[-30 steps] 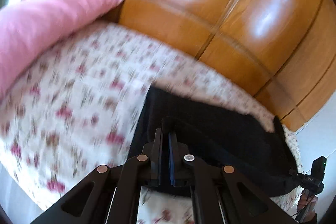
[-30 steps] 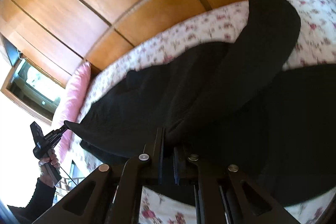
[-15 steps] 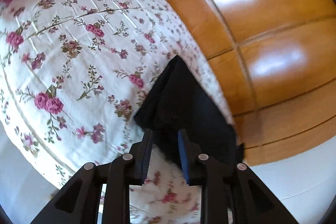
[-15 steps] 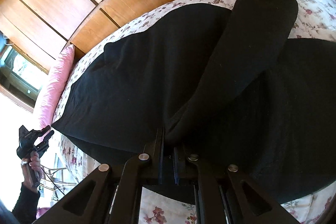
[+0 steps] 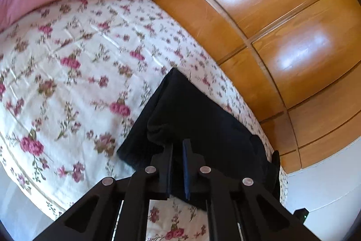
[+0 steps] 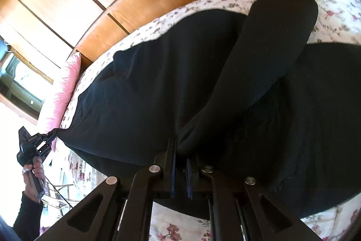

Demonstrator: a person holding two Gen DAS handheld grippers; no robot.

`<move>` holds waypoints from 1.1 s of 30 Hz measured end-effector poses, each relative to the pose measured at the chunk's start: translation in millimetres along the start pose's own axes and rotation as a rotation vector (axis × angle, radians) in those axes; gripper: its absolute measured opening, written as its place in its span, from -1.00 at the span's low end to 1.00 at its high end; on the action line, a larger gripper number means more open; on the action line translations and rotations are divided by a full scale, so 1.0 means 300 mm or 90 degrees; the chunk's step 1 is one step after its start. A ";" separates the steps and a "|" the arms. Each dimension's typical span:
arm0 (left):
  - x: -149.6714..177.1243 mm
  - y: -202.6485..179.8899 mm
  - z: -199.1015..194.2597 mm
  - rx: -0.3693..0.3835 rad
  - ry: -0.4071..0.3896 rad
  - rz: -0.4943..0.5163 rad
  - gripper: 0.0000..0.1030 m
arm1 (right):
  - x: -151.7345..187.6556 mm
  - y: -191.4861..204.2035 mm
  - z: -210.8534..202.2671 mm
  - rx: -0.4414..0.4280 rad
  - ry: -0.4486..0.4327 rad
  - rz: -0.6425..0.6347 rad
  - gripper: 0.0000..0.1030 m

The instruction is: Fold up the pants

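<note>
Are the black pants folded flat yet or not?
Not yet. The black pants sprawl over the bedspread, one leg angled off, both grippers pinching cloth.

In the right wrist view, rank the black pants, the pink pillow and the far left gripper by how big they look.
1. Black pants, filling most of the frame.
2. Pink pillow, a narrow strip beside the wooden wall.
3. Left gripper, small and far off.
The pants lie nearest the camera, so this ranks apparent size only.
</note>
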State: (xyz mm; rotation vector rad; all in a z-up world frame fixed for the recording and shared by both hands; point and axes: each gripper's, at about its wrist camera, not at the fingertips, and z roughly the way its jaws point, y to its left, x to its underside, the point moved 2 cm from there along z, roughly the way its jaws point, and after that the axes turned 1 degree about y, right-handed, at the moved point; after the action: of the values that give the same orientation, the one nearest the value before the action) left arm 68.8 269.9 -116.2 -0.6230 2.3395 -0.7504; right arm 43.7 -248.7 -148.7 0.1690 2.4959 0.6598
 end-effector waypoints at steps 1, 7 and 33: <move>-0.002 0.000 0.000 -0.007 0.000 0.005 -0.86 | -0.002 0.007 -0.016 -0.005 -0.006 0.000 -0.86; 0.031 0.054 0.012 -0.057 0.017 0.012 -0.87 | 0.044 0.032 -0.057 -0.009 -0.004 -0.018 -0.86; 0.060 0.086 0.037 -0.131 0.030 0.039 -0.85 | 0.127 0.084 0.003 0.052 0.024 -0.062 -0.87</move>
State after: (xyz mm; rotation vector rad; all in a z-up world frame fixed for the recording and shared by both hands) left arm 57.0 274.3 -147.0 -0.6227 2.4879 -0.5047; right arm 11.8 -216.7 -155.2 0.0654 2.5513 0.5266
